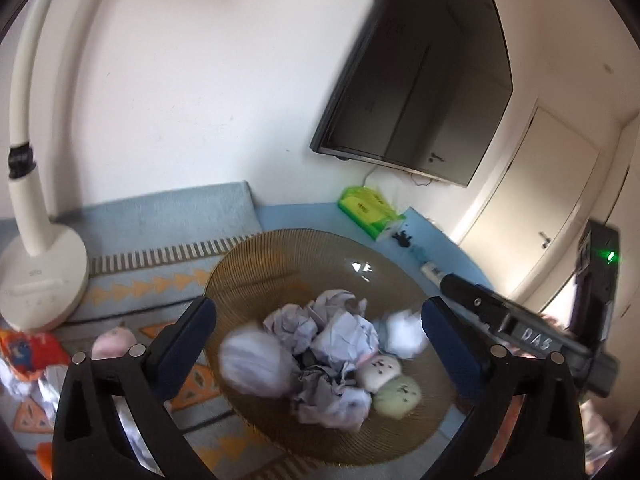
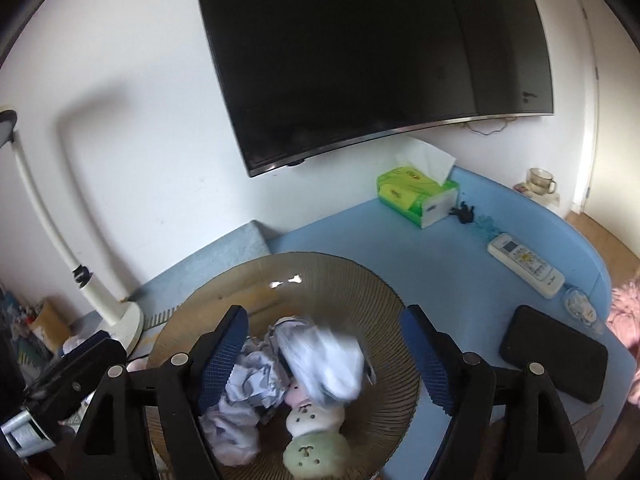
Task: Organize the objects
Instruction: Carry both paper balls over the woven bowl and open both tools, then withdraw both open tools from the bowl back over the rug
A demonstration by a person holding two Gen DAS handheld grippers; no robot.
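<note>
Left wrist view. Left gripper (image 1: 319, 320): jaws wide apart, empty, hovering over the plate (image 1: 256, 264). Plate: amber, ribbed, round, resting on the patterned mat (image 1: 160, 284) and the blue table (image 1: 436, 240). Contents: crumpled paper balls (image 1: 340, 332) heaped at centre, with two squishy buns (image 1: 390, 384) touching them on the right. One white wad (image 1: 256, 360) is motion-blurred and may be in mid-fall; I cannot tell. More paper and a pink bun (image 1: 114, 340) lie off the plate at left, beside the lamp base (image 1: 44, 280). Risk: the heap is loose and high, so one more wad dropped on top could roll off the shallow rim.

Right wrist view. Right gripper (image 2: 324, 352): jaws wide apart, gripping nothing, directly over the same plate (image 2: 352, 288). A blurred white wad (image 2: 324, 364) sits between the jaws but apart from both. Buns (image 2: 316, 436) lie in a near-to-far row. Orientation: the balls are roughly round, no long axis; the bun row runs towards the camera. Risk: closing the jaws low could snag a neighbouring ball or tip the plate, which overhangs nothing visible. Remote (image 2: 526, 264), phone (image 2: 554, 352) and tissue box (image 2: 418, 196) stand well apart.
</note>
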